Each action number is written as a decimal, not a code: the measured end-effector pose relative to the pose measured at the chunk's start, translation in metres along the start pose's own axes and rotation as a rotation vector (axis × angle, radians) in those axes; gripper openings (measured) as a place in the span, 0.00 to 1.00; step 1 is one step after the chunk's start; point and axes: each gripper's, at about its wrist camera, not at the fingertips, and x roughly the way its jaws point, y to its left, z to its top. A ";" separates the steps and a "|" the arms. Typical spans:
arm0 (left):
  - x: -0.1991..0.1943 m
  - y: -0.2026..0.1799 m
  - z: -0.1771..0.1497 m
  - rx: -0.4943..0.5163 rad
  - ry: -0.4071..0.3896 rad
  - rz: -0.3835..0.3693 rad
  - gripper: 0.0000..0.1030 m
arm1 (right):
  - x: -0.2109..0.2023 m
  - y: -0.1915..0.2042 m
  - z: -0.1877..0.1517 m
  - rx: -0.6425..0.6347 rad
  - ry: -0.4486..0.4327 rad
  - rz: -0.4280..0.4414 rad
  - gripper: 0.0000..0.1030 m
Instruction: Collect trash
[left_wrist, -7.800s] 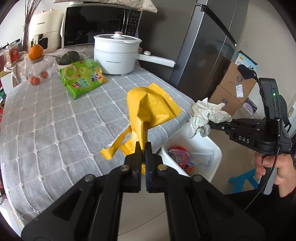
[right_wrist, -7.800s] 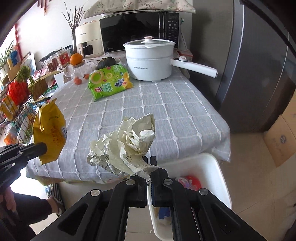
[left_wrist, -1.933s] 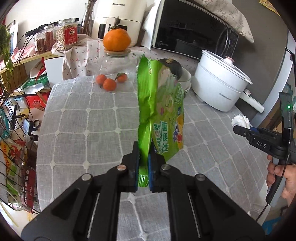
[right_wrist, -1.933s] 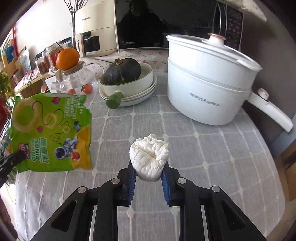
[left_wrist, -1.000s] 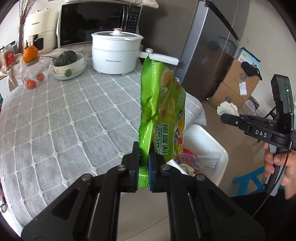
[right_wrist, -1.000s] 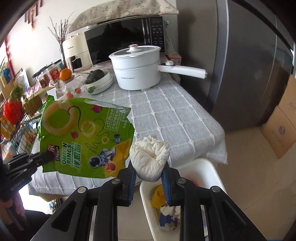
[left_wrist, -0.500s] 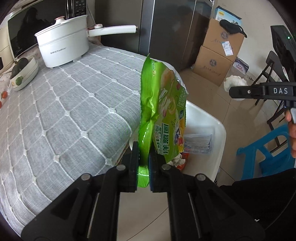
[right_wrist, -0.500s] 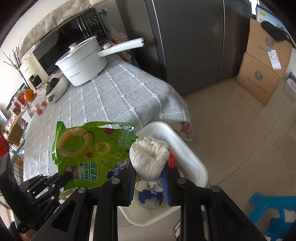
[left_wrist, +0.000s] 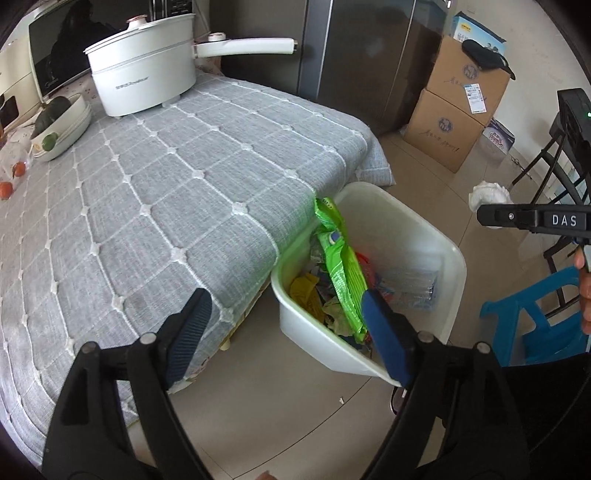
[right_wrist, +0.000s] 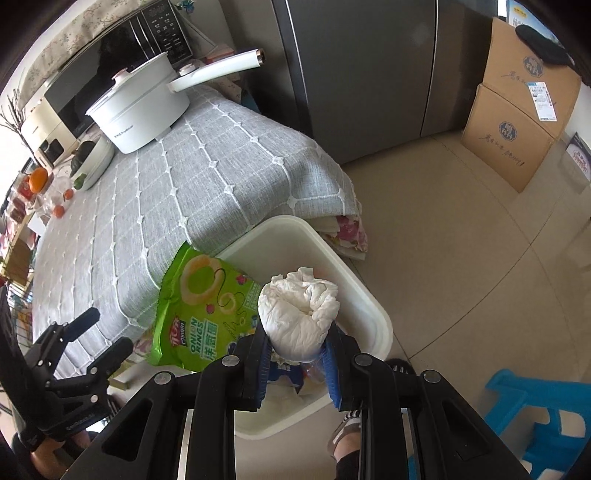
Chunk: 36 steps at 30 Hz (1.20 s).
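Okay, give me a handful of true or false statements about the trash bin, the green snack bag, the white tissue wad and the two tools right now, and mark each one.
1. The left tool is shut on the green snack bag. False: its jaws have just been opening and now stand wide, with the bag loose, lying partly in the bin.
2. The right tool grips a white tissue wad. True.
3. The tissue wad already lies in the white bin. False: it is held above the bin.
4. The bin stands on the floor beside the table. True.
5. The bin is empty. False: it holds yellow, red and clear plastic trash besides the bag.
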 end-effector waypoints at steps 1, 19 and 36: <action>-0.003 0.002 -0.002 -0.007 0.006 0.015 0.84 | 0.003 0.003 0.000 -0.009 0.008 0.000 0.25; -0.048 0.020 -0.032 -0.013 -0.018 0.142 0.99 | 0.009 0.038 -0.001 -0.012 -0.007 -0.011 0.72; -0.122 0.036 -0.062 -0.139 -0.173 0.232 0.99 | -0.086 0.075 -0.069 -0.088 -0.307 -0.008 0.83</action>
